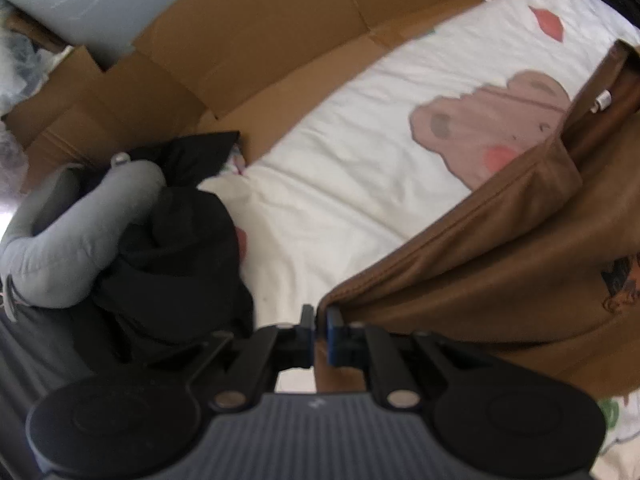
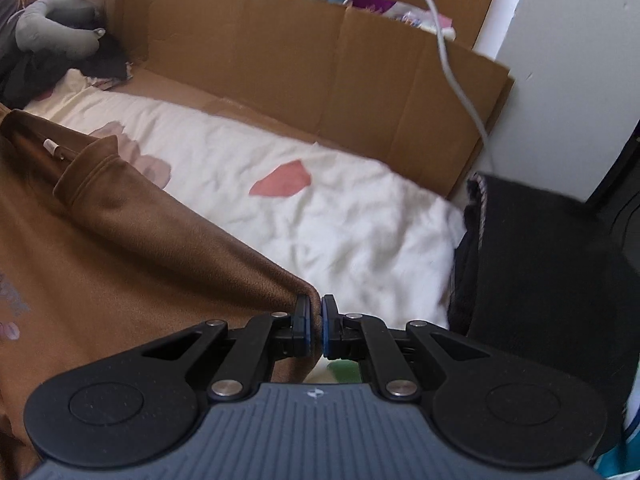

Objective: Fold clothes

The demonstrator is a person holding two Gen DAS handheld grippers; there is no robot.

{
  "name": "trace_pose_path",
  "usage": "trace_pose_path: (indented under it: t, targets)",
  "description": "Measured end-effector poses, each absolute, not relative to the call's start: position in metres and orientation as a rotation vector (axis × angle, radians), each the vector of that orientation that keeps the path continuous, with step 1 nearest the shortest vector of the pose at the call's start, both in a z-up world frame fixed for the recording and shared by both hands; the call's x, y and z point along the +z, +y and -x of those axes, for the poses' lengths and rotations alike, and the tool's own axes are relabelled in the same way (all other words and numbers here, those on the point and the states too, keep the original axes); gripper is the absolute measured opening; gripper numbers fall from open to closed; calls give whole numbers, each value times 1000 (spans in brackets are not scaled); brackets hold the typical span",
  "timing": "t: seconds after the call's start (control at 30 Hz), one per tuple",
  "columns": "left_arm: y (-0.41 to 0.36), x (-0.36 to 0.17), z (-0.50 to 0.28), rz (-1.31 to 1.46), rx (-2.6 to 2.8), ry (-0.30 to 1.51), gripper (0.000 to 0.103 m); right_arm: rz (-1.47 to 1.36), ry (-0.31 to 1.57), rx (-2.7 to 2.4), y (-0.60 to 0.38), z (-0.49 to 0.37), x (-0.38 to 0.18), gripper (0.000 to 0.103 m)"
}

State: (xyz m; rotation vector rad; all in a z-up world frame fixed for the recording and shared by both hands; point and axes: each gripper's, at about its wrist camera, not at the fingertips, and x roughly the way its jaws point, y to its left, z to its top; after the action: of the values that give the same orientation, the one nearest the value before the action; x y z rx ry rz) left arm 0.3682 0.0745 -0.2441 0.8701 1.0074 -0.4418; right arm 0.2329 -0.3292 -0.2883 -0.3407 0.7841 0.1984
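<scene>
From the left wrist view, the left claw sits at 6 o'clock with its blue-padded fingers pressed together on a corner of the brown garment. The fabric runs from that pinch toward 3 o'clock, taut along a stitched hem, and fills the right side of the frame; a white-tipped drawstring shows near its upper edge at 2 o'clock. The garment hangs over a white bedsheet printed with a pinkish-brown cartoon figure. At 9 o'clock a grey neck pillow rests against a heap of black clothes. Flattened cardboard lines the far side of the bed from 10 to 1 o'clock.

From the right wrist view, the right claw at 6 o'clock is clamped on another corner of the brown garment, which spreads toward 9 o'clock across the white bedsheet. A folded dark garment lies at 3 o'clock, just beside the sheet's edge. Cardboard stands along the back at 12 o'clock, with a white cable hanging down in front of it at 1 o'clock.
</scene>
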Motion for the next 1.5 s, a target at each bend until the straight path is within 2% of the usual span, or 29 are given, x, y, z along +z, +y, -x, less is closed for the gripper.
trace_pose_path:
  t: [0.5, 0.73, 1.17, 1.5]
  targets:
    - [71, -251, -403, -725, -374, 909, 6, 423, 764, 162, -318, -281, -285, 4]
    - [65, -264, -430, -646, -334, 892, 6, 494, 737, 132, -309, -334, -278, 3]
    - [90, -294, -466, -602, -160, 967, 6, 595, 808, 152, -249, -443, -306, 3]
    - [104, -319, -468, -562, -138, 1010, 6, 657, 903, 145, -223, -470, -329, 4]
